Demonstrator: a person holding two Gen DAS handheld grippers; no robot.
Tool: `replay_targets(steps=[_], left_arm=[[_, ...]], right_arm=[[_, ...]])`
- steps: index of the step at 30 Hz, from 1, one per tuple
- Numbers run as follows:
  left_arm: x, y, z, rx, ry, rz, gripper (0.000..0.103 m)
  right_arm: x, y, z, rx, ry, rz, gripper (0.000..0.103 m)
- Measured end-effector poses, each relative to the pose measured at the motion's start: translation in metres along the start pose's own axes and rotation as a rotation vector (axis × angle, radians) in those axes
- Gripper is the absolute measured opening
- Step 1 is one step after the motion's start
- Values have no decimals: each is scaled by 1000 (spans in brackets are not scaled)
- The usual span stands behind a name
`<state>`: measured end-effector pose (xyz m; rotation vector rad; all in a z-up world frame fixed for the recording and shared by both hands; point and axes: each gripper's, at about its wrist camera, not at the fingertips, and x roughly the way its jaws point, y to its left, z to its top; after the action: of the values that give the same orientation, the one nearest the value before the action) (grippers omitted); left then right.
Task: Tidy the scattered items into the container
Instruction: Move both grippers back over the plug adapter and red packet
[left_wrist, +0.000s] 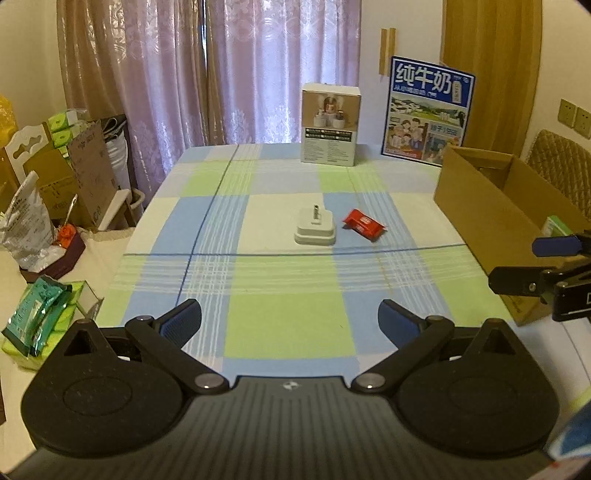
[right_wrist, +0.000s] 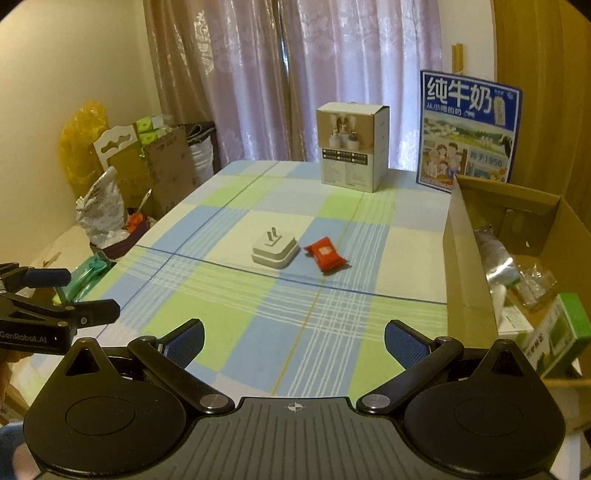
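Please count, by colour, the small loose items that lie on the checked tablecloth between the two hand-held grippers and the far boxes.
White: 1, the white square plastic plug adapter
Red: 1, the red foil snack packet
Total: 2

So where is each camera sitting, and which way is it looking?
Left wrist: sits on the left hand-held gripper, looking forward and down over the table at the plug and red packet; its own open fingers show, and the right hand-held gripper pokes in at the right edge.
Right wrist: sits on the right hand-held gripper, facing the same way; its own open fingers show, with the left one at the left edge.
Both share: plug, red packet, cardboard box, white box, milk poster, curtains.
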<state>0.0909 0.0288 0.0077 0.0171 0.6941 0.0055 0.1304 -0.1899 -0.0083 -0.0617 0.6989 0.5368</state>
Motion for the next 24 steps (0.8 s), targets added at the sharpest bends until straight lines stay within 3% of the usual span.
replay_targets(steps=[4,16,24], left_arm=[[22,1,8,30,-7,20,100],[105,0,42,119,27,-62,100],[167,-2,58,159,50,-50,97]], right_arm=[[21,-11,7,7,18,-16,101],[100,-34,26,-26,48,-29,100],[161,-48,40,-67,77,3,80]])
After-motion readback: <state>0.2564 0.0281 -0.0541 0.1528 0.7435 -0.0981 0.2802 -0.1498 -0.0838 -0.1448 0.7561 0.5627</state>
